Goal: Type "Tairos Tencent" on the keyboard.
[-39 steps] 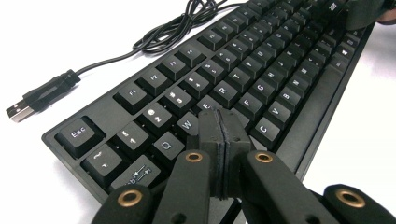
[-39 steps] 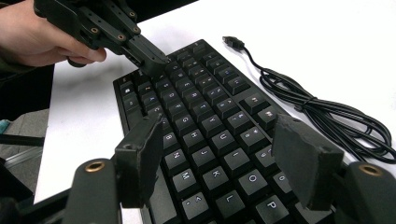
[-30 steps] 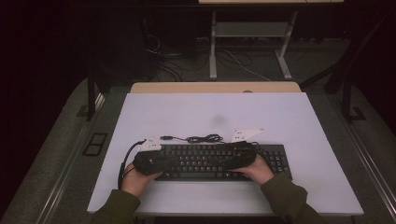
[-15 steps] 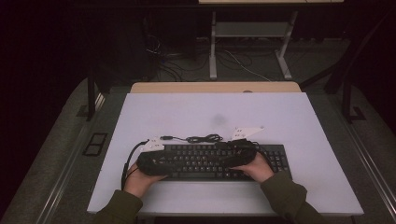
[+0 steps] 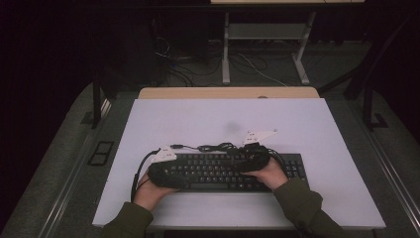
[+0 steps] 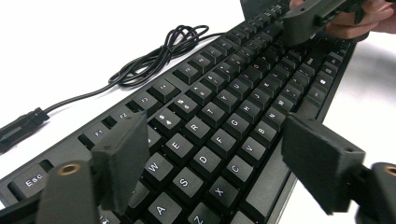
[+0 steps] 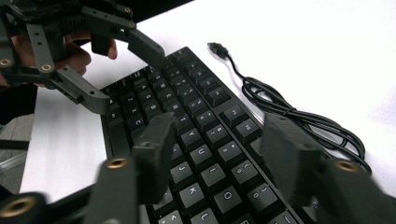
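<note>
Black wired keyboard (image 5: pixel 228 171) lying flat near the front edge of the white table (image 5: pixel 297 124), long side across. Cable (image 5: pixel 213 147) coiled loosely just behind it, USB plug (image 5: pixel 176 146) lying free on the table, connected to nothing.

Left gripper (image 5: pixel 171 176) over the keyboard's left end, low above the letter keys; jaws spread, just been opening, nothing between them but air above the W, E, D keys (image 6: pixel 187 154). No pad touching a key, as far as the left gripper view shows.

Right gripper (image 5: pixel 252 161) over the right half of the letter block; jaws partly spread, just been closing, no key or edge pinched. Pads (image 7: pixel 156 149) hovering above the U, I, K rows; contact with key tops not resolvable owing to blur.

Progress, judged: keyboard on the table, roughly squared to the front edge; neither end gripped, so any lift, shift or key press not yet under way. Cable untidied and plug unhandled. Remaining, probably: closing on the keyboard's edges or pressing keys, then dealing with the cable.
</note>
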A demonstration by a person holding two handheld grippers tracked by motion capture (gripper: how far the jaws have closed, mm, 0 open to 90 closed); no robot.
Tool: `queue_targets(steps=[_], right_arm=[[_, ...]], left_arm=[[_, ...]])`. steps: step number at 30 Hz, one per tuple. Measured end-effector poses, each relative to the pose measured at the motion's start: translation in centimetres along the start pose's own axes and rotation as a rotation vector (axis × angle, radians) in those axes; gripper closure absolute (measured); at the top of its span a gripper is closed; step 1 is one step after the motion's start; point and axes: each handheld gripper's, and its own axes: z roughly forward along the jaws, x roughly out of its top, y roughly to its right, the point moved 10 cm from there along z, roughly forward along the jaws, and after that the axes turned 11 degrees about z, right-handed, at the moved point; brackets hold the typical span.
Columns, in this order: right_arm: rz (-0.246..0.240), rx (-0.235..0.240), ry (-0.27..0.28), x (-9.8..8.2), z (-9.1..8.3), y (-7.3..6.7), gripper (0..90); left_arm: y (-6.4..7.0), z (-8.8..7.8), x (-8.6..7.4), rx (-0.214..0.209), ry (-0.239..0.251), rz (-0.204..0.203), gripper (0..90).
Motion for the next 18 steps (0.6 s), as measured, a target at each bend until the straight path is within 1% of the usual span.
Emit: queue_targets(steps=[7, 14, 18], right_arm=[[-0.008, -0.007, -0.038, -0.2, 0.7, 0.4, 62.9], [-0.027, -0.004, -0.080, -0.5, 1.2, 0.3, 78.6], [-0.036, -0.014, -0.095, -0.7, 1.4, 0.2, 86.4]], left_arm=[[0.1, 0.2, 0.0, -0.001, 0.006, -0.003, 16.1], [0.1, 0.3, 0.0, -0.003, 0.009, 0.004, 15.1], [0.1, 0.3, 0.0, -0.004, 0.009, 0.003, 14.5]])
